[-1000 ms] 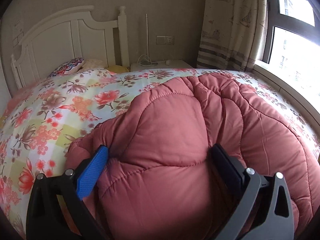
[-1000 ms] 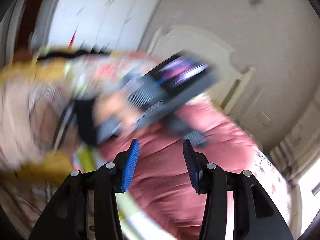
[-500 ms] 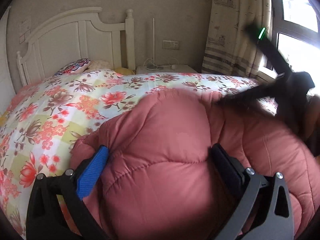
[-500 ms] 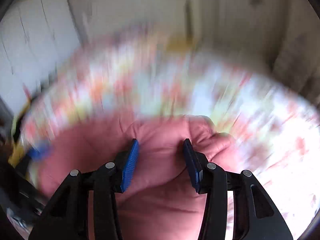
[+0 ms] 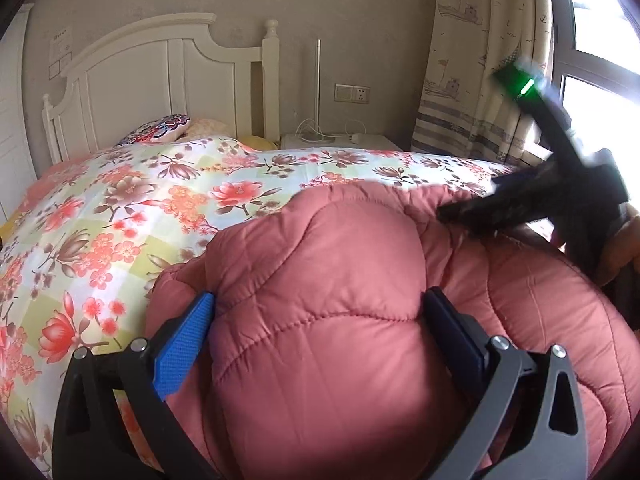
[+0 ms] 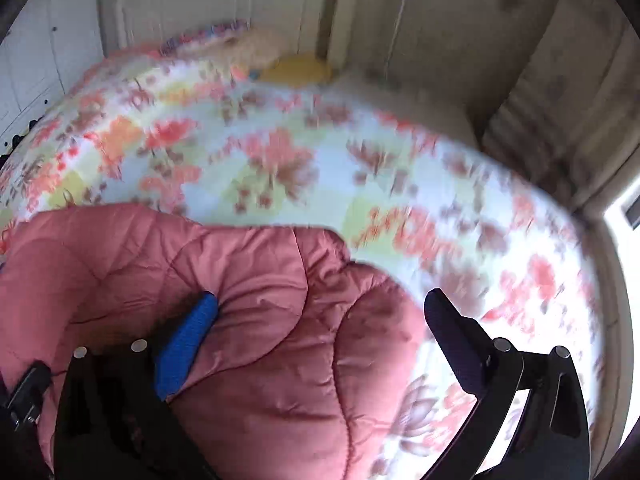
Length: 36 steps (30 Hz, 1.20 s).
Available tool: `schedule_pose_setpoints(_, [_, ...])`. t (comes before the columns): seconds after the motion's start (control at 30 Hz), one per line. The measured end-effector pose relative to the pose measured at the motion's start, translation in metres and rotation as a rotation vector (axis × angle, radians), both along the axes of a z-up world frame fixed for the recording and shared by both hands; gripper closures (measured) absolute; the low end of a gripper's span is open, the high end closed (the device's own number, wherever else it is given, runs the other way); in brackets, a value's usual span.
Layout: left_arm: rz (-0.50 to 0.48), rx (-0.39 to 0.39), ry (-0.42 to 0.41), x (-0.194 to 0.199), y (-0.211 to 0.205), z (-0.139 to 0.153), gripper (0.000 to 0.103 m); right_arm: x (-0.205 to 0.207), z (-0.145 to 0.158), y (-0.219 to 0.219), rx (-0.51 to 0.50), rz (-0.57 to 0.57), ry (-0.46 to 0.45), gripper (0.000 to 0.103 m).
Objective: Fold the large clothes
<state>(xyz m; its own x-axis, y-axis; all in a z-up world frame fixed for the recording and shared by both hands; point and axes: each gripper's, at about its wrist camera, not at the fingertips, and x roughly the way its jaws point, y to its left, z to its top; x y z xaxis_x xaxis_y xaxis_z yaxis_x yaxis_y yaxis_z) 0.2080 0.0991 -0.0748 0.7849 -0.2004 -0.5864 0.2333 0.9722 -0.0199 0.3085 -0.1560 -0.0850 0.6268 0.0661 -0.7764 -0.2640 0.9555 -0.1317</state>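
Note:
A puffy pink quilted jacket (image 5: 320, 280) lies bunched on the floral bed cover (image 5: 120, 216). My left gripper (image 5: 318, 312) is open wide, its fingers on either side of a thick fold of the jacket. My right gripper (image 6: 320, 308) is open wide over the jacket's right end (image 6: 280, 320), its left finger pressed into the fabric, its right finger beside the edge. The right gripper also shows blurred in the left wrist view (image 5: 560, 200), at the jacket's far right.
A white headboard (image 5: 160, 76) and pillows (image 5: 160, 132) stand at the far end of the bed. A white nightstand (image 5: 340, 142) and a curtain (image 5: 480, 60) by the window are at the back right.
My right gripper swung around fast, came down on the jacket's right end and opened wider. My left gripper stayed open around the fold, drifting slightly.

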Motion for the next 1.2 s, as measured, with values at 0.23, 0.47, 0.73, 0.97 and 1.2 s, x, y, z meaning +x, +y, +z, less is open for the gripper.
schedule_pose_setpoints(0.23, [0.010,0.004,-0.005,-0.001,-0.001,0.000,0.002,-0.025,0.067,0.058,0.163,0.304,-0.073,0.004])
schedule_pose_setpoints(0.47, [0.025,0.034,-0.012,-0.004,-0.002,-0.001,0.002,0.017,-0.027,0.093,0.119,0.392,0.282,0.004])
schedule_pose_setpoints(0.73, [0.014,0.026,0.000,-0.002,-0.002,-0.003,0.002,0.017,-0.030,0.088,0.151,0.383,0.294,0.004])
schedule_pose_setpoints(0.97, [-0.004,0.019,0.023,0.000,-0.001,-0.003,0.002,0.004,-0.008,0.079,0.104,0.307,0.212,0.004])
schedule_pose_setpoints(1.2, [-0.022,0.000,0.065,0.008,0.001,-0.004,0.002,-0.096,0.062,0.021,0.141,0.339,-0.085,0.004])
